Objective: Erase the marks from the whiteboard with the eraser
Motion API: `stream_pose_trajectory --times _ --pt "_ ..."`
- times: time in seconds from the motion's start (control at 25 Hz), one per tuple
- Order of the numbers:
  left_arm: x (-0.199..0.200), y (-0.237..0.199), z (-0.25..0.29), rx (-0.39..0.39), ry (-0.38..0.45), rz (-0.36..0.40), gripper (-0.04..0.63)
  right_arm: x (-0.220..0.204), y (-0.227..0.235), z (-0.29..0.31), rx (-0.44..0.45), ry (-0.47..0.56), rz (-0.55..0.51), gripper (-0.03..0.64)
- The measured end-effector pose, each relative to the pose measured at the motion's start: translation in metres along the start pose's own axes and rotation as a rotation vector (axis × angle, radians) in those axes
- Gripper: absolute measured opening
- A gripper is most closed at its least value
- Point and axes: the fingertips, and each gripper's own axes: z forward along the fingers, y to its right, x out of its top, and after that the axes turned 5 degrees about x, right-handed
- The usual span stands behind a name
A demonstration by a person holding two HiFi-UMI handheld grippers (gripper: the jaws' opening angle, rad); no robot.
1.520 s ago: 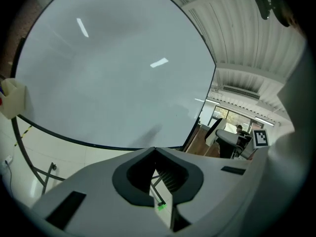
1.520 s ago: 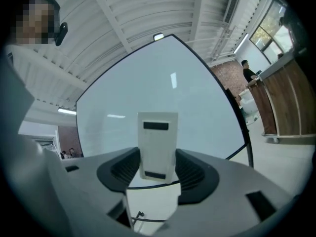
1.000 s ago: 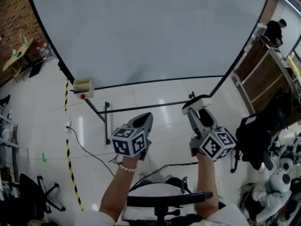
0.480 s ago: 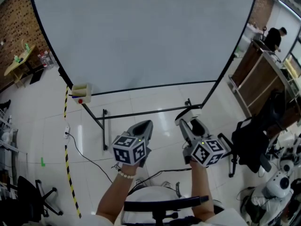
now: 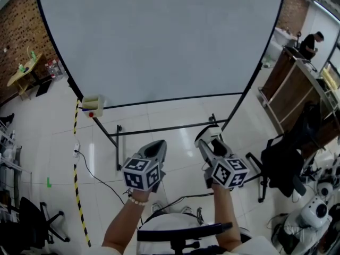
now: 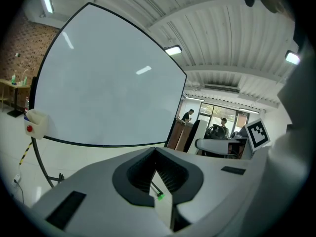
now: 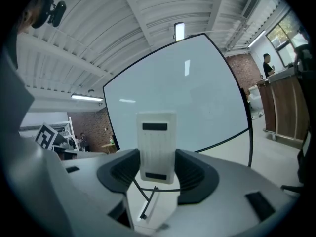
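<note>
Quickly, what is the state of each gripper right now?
Left gripper: closed, nothing between its jaws.
Right gripper: closed on the eraser.

A floor (image 5: 175, 116) of glossy white tiles is seen, in which ceiling light is mirrored. A brick wall (image 5: 18, 25) is shown at the far left, and a small yellowish table (image 5: 22, 70) with bottles on it is set before it. A yellow-and-black striped tape (image 5: 81, 201) is laid along the floor. A black office chair (image 5: 32, 219) is placed at the lower left. At the right a wooden counter (image 5: 287, 84) is found, with a person (image 5: 309, 42) standing by it. Overhead, a ribbed white ceiling (image 6: 222, 38) is lit by long lamps (image 6: 173, 50), and glazed windows (image 6: 217, 116) are seen far behind
</note>
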Motion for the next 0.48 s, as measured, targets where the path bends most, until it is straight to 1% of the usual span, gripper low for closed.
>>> stream_pose_trajectory --times 0.24,0.48 --pt "0.005 -0.004 -0.004 0.026 0.005 -0.011 -0.012 0.001 -0.003 -0.001 0.002 -0.019 -0.013 0.245" --pt "-0.001 0.007 -0.008 0.027 0.010 -0.026 -0.012 0.001 -0.005 -0.015 0.008 -0.021 -0.028 0.245"
